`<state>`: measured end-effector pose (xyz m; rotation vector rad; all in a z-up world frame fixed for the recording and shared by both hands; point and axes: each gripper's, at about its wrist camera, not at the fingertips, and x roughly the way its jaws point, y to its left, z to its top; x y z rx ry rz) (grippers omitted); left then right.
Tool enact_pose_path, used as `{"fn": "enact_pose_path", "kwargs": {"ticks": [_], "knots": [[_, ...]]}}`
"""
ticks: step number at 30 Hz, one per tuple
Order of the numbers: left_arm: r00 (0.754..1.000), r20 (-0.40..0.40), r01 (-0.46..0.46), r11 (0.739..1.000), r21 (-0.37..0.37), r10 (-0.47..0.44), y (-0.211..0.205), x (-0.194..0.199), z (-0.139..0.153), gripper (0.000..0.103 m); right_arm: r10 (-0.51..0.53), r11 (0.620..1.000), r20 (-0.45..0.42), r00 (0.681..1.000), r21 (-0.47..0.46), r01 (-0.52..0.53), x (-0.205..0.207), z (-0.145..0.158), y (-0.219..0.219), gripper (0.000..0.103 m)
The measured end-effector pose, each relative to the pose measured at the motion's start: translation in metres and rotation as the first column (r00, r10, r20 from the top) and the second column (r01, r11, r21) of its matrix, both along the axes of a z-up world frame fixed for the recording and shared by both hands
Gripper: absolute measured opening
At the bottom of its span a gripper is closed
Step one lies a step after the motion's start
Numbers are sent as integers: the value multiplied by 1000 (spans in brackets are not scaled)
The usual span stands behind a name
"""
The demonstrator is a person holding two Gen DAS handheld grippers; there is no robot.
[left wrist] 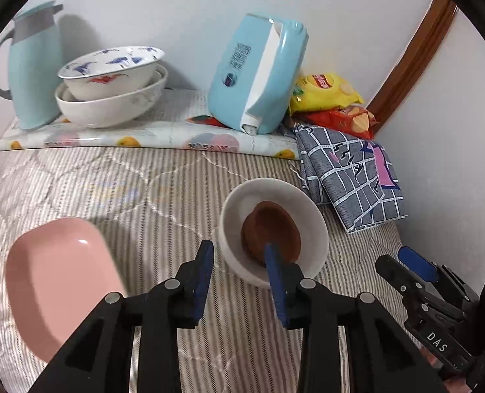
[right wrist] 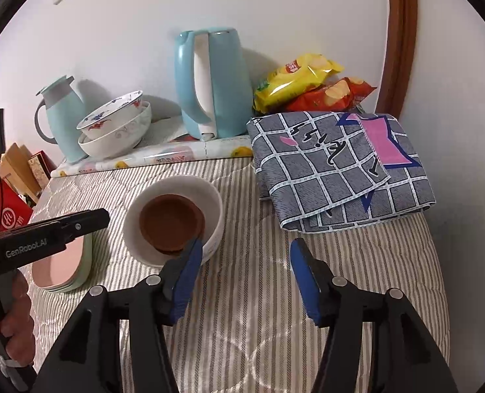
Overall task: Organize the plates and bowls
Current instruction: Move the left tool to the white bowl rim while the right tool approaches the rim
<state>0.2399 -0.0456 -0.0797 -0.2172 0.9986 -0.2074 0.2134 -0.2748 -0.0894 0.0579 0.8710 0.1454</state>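
While lower centre, left gripper (left wrist: 239,255) gaping over white bowl (left wrist: 314,222) holding brown bowl (left wrist: 275,226); right gripper (right wrist: 245,252) open, empty.

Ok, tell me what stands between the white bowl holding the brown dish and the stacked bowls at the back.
Nothing visible does. Bare striped quilt runs from the white bowl with the brown dish to the raised, fruit-print mat where the stacked white bowls sit. The blue kettle stands right of that path.
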Motion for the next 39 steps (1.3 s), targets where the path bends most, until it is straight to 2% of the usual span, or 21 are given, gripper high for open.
{"fn": "enact_pose_path", "kwargs": {"ticks": [6,10,16,18,21,25,31,39], "knots": [[1000,14,-7,1000,3,7,12,-17,7,31,-21,1000,9,1000,-17,21,-9,4,8,56],[999,19,-31,999,10,31,18,-23,10,32,1,1000,-19,1000,9,-1,-10,6,14,56],[996,54,-68,998,18,67,29,-27,16,32,12,1000,-35,999,0,-12,-10,8,24,56],[996,47,-73,997,28,72,30,-25,16,32,12,1000,-45,999,22,-11,-8,8,23,56],[998,39,-45,999,-2,45,30,-21,14,32,8,1000,-49,999,30,-6,-3,8,23,56],[999,15,-48,998,39,47,26,-13,7,32,13,1000,-53,999,12,-12,3,8,25,56],[998,-30,-49,998,40,51,25,3,-8,32,17,1000,-42,999,-8,-18,13,7,27,56],[998,-46,-32,999,27,33,19,22,-21,32,17,1000,-78,997,-15,-18,36,-11,26,55]]}}
